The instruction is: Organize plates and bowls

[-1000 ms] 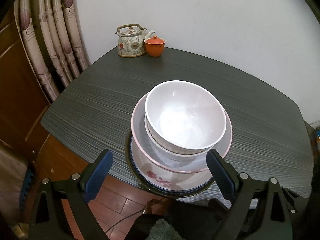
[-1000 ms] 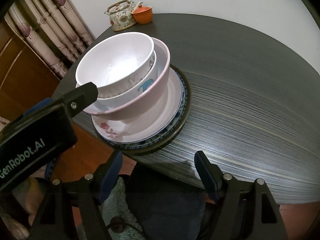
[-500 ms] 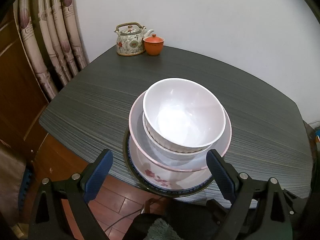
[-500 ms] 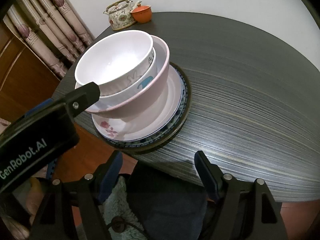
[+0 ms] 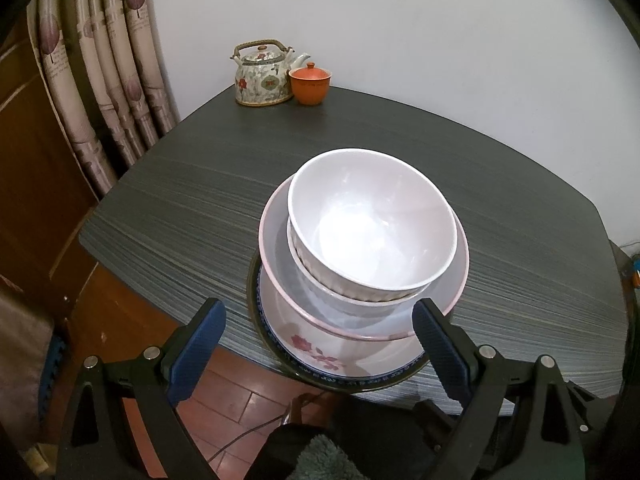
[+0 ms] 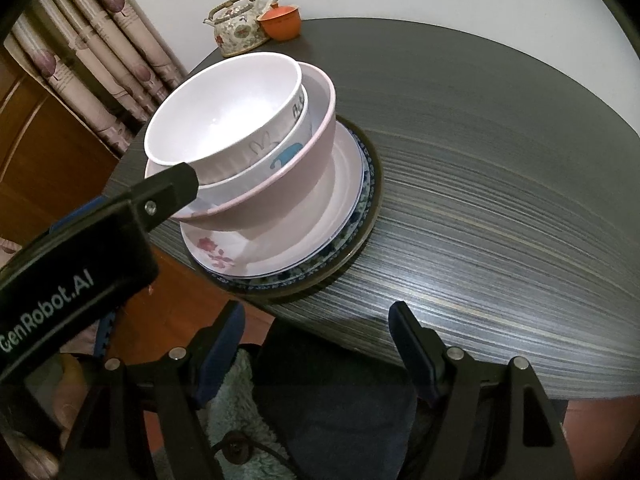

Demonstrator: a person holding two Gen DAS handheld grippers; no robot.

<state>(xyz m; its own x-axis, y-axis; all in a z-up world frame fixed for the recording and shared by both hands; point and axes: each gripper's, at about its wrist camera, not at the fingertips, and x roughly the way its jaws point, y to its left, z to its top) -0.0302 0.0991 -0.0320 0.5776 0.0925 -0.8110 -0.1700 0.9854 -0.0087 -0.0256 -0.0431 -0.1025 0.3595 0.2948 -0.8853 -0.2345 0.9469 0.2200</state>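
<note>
Dark table holds three bowls on two plates; both grippers' fingers spread.

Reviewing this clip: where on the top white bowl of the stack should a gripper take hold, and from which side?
Probably the near rim of the top white bowl: one finger inside, one outside, coming from above on the table-edge side. It sits upright and nested in a second bowl, so only the rim band stands clear. The left gripper is closest, jaws open.

Stacked bowls sit on plates near the dark table edge, teapot beyond
</note>
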